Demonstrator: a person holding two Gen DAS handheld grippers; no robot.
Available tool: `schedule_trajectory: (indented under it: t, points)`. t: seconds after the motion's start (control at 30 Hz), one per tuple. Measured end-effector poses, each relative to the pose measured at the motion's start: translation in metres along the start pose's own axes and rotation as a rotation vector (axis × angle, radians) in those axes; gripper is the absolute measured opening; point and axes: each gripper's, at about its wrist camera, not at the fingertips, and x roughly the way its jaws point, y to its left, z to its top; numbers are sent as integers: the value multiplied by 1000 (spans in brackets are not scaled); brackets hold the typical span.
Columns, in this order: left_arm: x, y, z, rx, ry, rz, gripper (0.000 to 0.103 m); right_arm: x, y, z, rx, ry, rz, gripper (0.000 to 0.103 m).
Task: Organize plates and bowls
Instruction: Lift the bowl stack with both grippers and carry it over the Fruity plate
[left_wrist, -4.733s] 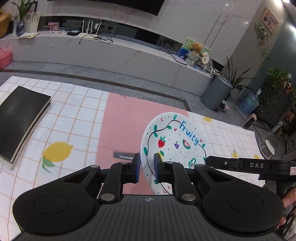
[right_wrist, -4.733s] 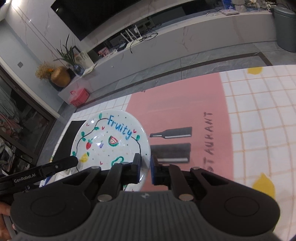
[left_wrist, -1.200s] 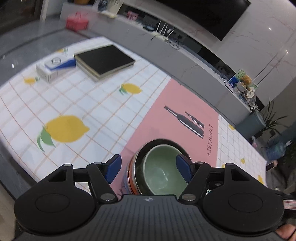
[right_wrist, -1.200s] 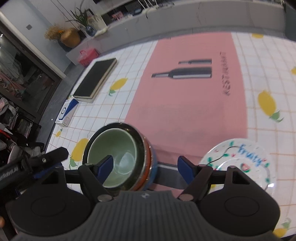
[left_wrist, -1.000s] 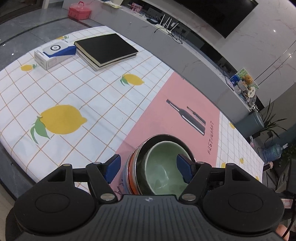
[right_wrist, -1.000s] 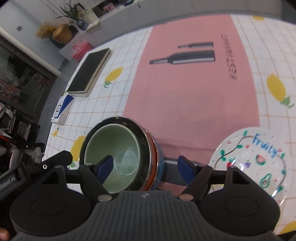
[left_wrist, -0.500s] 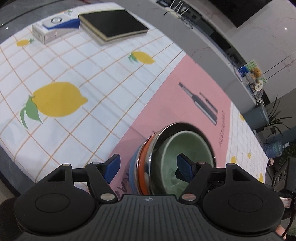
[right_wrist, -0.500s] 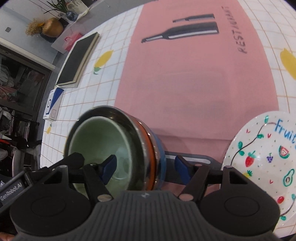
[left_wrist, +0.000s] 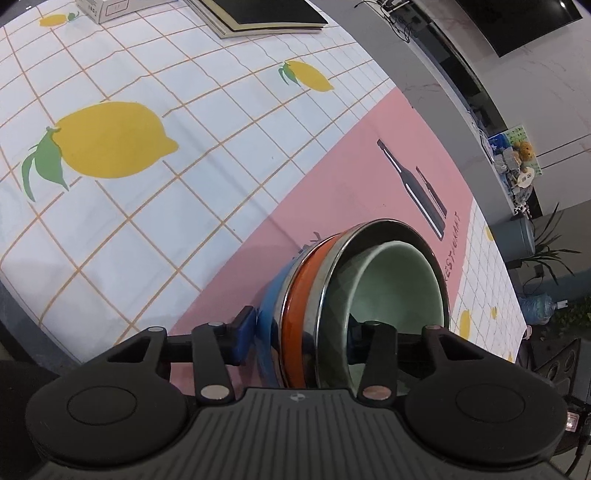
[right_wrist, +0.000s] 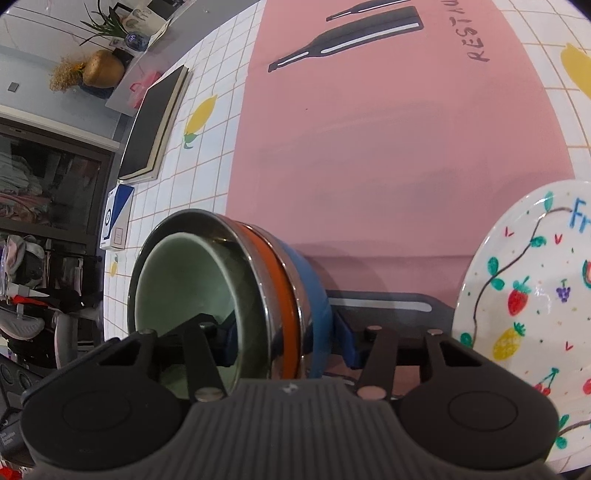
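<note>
1. A stack of bowls (left_wrist: 332, 295) is sitting on the pink strip of the tablecloth (left_wrist: 229, 155), near the front edge. A pale green glazed bowl (right_wrist: 184, 295) is nesting inside a shiny steel bowl (right_wrist: 218, 225), which is resting in an orange-banded one and a blue one (right_wrist: 314, 295) at the bottom. The green bowl looks empty.
2. Four bowls are showing in the stack, and one plate (right_wrist: 535, 295) is lying just to its right, apart from it.
3. The plate is round, white and glossy, painted with small fruits and a vine line. The cloth is a white grid with yellow lemons and printed bottles.
4. The left gripper (left_wrist: 299, 332) is straddling the left wall of the stack, one finger outside against the blue bowl and one inside the green bowl; its jaws have just been closing and are pressing on the wall.
5. The right gripper (right_wrist: 284, 338) is doing the same on the right wall, its jaws having just been closing and now clamping it.
6. One black notebook (right_wrist: 155, 122) and one small white-and-blue box (right_wrist: 116, 218) are lying far left.
</note>
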Motion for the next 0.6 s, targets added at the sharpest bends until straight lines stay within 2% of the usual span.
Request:
schedule_trajectory:
  t: [0.23,0.6]
  points:
    - [0,-7,-3,28,-13,34,48,-3,-3,-3,17,-3,8,47]
    - [-9,-23,-14,54,-28,38,48,-21,-11,-7,24,-28,27,47]
